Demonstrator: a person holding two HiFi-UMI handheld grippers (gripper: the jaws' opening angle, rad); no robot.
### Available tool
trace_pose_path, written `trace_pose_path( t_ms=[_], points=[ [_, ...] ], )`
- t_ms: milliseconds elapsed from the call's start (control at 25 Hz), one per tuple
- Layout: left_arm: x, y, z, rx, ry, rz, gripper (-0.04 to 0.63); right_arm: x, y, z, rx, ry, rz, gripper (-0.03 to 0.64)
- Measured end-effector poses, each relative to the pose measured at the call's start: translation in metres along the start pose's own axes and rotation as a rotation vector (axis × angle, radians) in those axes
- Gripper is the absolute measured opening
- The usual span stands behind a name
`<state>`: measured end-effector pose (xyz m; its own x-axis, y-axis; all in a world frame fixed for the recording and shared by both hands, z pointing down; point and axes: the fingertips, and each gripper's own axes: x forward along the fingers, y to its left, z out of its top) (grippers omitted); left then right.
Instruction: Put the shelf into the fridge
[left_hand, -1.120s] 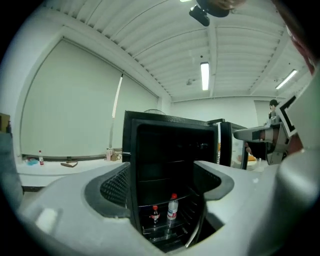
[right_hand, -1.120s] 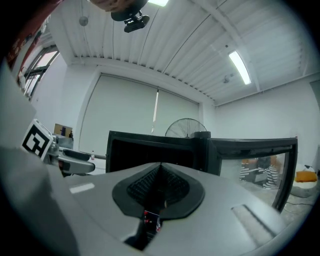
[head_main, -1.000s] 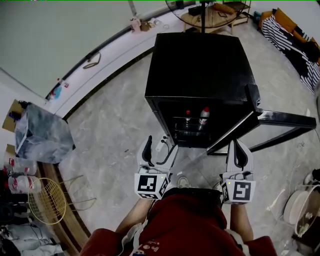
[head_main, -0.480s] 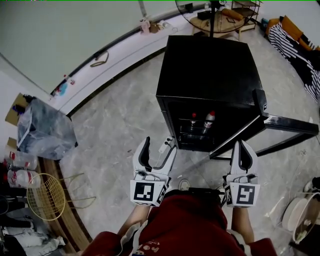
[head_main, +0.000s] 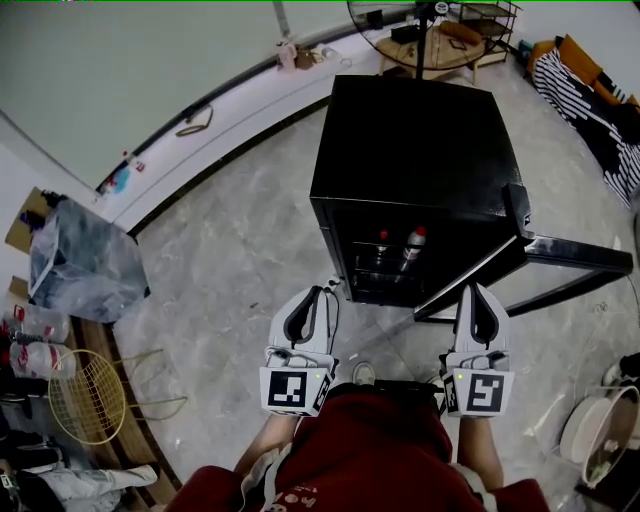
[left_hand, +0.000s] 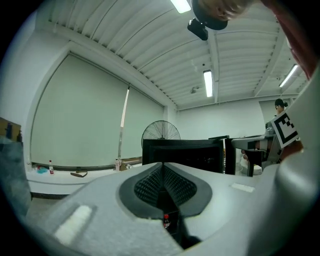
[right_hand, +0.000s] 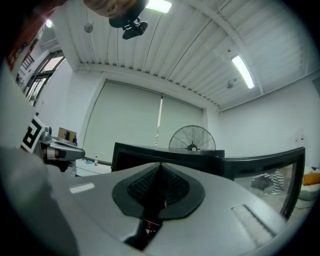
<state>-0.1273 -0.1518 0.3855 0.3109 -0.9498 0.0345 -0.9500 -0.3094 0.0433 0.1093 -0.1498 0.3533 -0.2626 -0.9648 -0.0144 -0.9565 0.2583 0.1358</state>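
Observation:
A black mini fridge (head_main: 410, 140) stands on the grey floor with its door (head_main: 560, 255) swung open to the right. Two bottles (head_main: 408, 245) stand inside on a rack. No loose shelf shows in any view. My left gripper (head_main: 318, 297) points at the fridge's open front from a short way off. Its jaws have just been closing and now meet with nothing between them. My right gripper (head_main: 478, 295) is level beside the door's edge, jaws together and empty. In the left gripper view the left gripper (left_hand: 161, 167) faces the fridge (left_hand: 185, 152). In the right gripper view the right gripper (right_hand: 160, 167) faces the fridge (right_hand: 165, 152).
A standing fan (head_main: 420, 15) is behind the fridge. A clear plastic bag (head_main: 85, 265) and a yellow wire basket (head_main: 90, 400) are at the left. A striped cloth (head_main: 600, 90) lies far right, and a white pot (head_main: 595, 430) near right. A low ledge (head_main: 200, 130) runs along the wall.
The left gripper's jaws stood wide apart in both earlier frames and are now closed together. Both grippers keep about the same place before the fridge.

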Motion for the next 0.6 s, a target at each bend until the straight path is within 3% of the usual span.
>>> trace_pose_path(
  t_ms=[40, 600],
  points=[
    [0.0002, 0.0013, 0.0002, 0.009, -0.001, 0.009, 0.005, 0.0007, 0.0003, 0.0012, 0.0, -0.003, 0.0, 0.0],
    [0.0077, -0.0009, 0.0015, 0.024, -0.006, 0.011, 0.005, 0.0064, -0.0009, 0.0001, -0.028, 0.012, 0.006, -0.001]
  ],
)
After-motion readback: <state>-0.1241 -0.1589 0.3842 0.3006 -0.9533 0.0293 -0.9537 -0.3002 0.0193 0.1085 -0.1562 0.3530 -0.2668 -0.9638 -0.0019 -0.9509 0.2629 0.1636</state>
